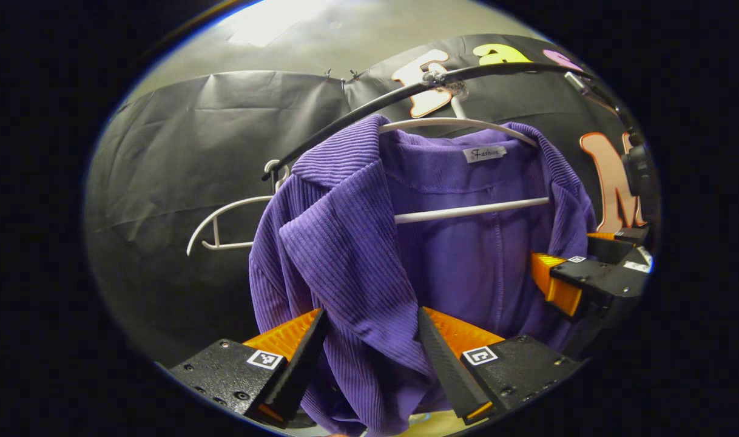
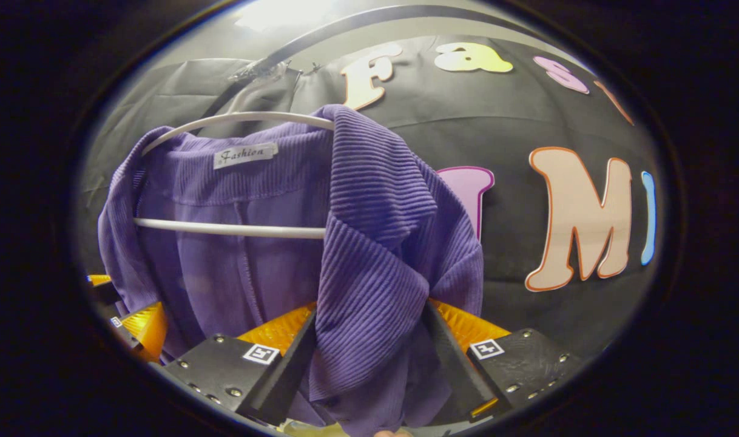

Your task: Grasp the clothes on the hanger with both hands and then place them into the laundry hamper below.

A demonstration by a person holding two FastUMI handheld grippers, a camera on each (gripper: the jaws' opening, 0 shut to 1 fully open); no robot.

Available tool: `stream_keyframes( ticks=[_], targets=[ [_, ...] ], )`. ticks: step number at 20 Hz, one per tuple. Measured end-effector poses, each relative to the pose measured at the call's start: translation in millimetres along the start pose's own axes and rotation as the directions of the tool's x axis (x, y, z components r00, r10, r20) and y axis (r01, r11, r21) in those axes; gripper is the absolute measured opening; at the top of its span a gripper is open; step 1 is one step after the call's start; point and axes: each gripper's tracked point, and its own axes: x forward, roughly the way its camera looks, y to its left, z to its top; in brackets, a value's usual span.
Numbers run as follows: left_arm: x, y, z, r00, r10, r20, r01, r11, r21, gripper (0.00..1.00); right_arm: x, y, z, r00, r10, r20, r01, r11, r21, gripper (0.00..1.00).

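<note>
1. My left gripper point(image 1: 372, 340) has its fingers set either side of one front panel of the purple jacket point(image 1: 345, 243). The ribbed cloth fills the gap and both fingers seem to press on it, so I judge the hold made, though loosely.
2. My right gripper point(image 2: 369, 340) straddles the other front panel the same way, with cloth bunched between its fingers.
3. The jacket hangs on the white hanger point(image 1: 466, 210), which hooks over the dark rail point(image 1: 369, 109) in front of the booth wall. A second, bare white hanger point(image 1: 224, 224) hangs beside it.
4. The laundry hamper is below, out of my sight here.
5. Risk: I hold only the lapels. If I pull straight down, the shoulders may catch on the hanger ends and drag it off the rail.
6. Risk: ribbed fabric can slide out of a shallow pinch, dropping one side.
7. Risk: uneven pulls could twist the jacket so that it misses the hamper.
</note>
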Motion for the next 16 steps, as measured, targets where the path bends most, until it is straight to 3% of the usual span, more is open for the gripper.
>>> stream_keyframes(
  ticks=[4,5,6,10,12,13,15,16],
  targets=[
    [16,6,1,0.999,0.038,0.017,-0.039,0.998,0.042,0.92,5,-13,-4,0.998,-0.065,-0.008,0.065,0.998,-0.016,0.98],
    [17,7,0,0.999,0.041,0.018,-0.042,0.998,0.053,0.96,6,-16,-5,0.997,-0.073,-0.009,0.073,0.997,-0.022,0.98],
    [19,8,1,0.999,0.046,0.019,-0.047,0.997,0.062,0.91,6,-18,-6,0.997,-0.081,-0.009,0.080,0.996,-0.028,0.98],
    [23,19,3,0.999,0.035,0.025,-0.037,0.996,0.077,0.48,5,-29,-4,0.994,-0.114,0.002,0.114,0.991,-0.071,0.98],
    [18,22,4,1.000,0.022,0.023,-0.023,0.997,0.070,0.27,4,-32,-4,0.992,-0.127,-0.005,0.127,0.988,-0.088,0.93],
    [15,24,5,1.000,0.015,0.021,-0.017,0.997,0.071,0.22,3,-34,-4,0.991,-0.133,-0.011,0.131,0.987,-0.096,0.85],
    [10,24,6,1.000,0.003,0.014,-0.005,0.997,0.079,0.12,3,-35,-4,0.989,-0.146,-0.019,0.143,0.983,-0.116,0.84],
    [9,23,7,1.000,-0.006,0.011,0.005,0.997,0.083,0.12,0,-36,-4,0.989,-0.147,-0.021,0.143,0.982,-0.123,0.70]
  ],
)
